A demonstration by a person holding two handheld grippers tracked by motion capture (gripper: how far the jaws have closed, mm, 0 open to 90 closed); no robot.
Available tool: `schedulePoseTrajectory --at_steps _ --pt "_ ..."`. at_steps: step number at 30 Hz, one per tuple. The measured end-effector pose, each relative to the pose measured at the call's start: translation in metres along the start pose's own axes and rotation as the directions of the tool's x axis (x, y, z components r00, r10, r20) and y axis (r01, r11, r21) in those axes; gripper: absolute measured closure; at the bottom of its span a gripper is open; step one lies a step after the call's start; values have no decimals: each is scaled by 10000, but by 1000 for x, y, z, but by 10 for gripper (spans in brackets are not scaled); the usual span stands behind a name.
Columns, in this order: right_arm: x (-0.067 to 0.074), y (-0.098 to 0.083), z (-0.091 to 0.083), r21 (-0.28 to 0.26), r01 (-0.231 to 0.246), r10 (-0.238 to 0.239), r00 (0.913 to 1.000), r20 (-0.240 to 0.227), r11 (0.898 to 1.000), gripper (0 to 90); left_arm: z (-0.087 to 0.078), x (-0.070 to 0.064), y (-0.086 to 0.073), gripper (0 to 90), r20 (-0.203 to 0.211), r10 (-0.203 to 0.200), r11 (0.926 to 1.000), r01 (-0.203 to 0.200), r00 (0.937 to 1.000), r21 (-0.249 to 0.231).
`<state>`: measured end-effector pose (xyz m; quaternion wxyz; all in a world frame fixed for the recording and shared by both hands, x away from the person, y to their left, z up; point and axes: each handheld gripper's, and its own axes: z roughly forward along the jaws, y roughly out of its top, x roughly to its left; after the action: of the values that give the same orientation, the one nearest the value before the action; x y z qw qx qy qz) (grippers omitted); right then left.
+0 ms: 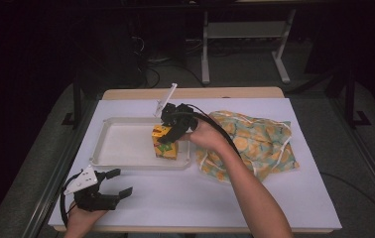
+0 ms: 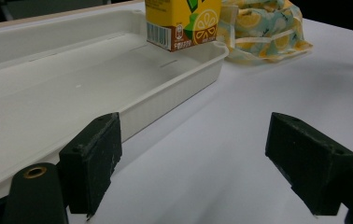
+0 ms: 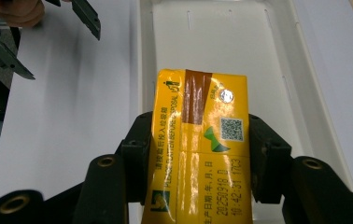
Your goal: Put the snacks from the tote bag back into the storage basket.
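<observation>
A yellow lemon-tea carton stands in the right end of the white tray. My right gripper comes down on it from above, shut on the carton, with a pad pressed on each side. The carton's base rests on the tray floor near the tray's corner. My left gripper lies low on the white table sheet in front of the tray's left end, open, with nothing between its fingers.
A crumpled yellow-and-teal patterned cloth bag lies to the right of the tray. The rest of the tray floor is bare. The table's wooden far edge shows behind the sheet.
</observation>
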<state>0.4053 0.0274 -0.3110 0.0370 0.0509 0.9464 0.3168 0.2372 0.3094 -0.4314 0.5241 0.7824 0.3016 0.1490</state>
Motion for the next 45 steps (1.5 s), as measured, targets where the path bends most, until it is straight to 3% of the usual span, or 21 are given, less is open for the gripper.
schedulePoseTrajectory --at_steps 45 --pt "-5 -3 27 374 25 -22 10000 -71 9993 501 0 -1 0 183 28 -76 10000 76 10000 -3"
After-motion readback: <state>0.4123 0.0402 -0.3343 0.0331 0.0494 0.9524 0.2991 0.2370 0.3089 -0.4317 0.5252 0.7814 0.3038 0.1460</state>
